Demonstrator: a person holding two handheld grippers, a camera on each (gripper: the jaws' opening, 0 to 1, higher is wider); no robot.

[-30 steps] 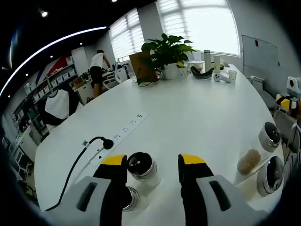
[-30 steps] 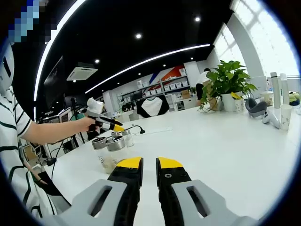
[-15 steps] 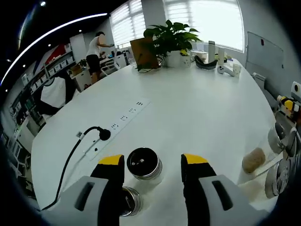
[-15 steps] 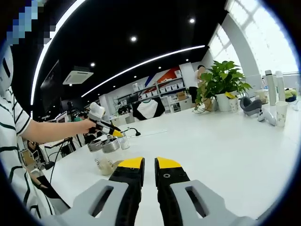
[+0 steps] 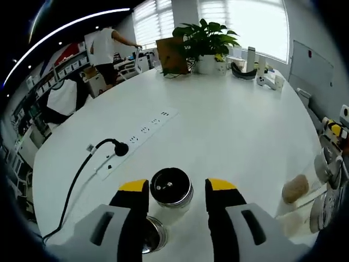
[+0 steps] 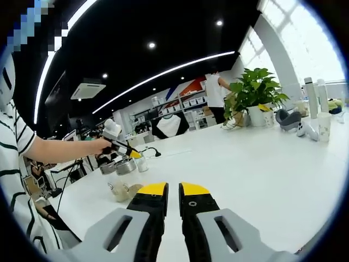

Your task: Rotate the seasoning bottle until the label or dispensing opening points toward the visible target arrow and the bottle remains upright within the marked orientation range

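Observation:
A seasoning bottle (image 5: 171, 189) with a round metal lid stands upright on the white table (image 5: 229, 125), between the fingers of my left gripper (image 5: 176, 186). That gripper is open, with small gaps on both sides of the lid. A second metal-lidded bottle (image 5: 150, 234) sits partly hidden under the left finger. In the right gripper view a hand holds the left gripper (image 6: 130, 150) over the bottles (image 6: 125, 166) at the far left. My right gripper (image 6: 173, 190) hovers low over bare table, shut with nothing in it.
Jars (image 5: 296, 188) with tan contents and metal lids (image 5: 326, 167) stand at the right edge. A power strip (image 5: 139, 141) with a black plug and cable (image 5: 119, 147) lies to the left. A potted plant (image 5: 205, 39), cups and bottles stand at the far end. A person (image 6: 215, 93) stands beyond the table.
The left gripper view has lifted and tilted, and the bottle now sits slightly deeper between the open fingers. The person in the background has walked toward the plant. The right gripper stays shut.

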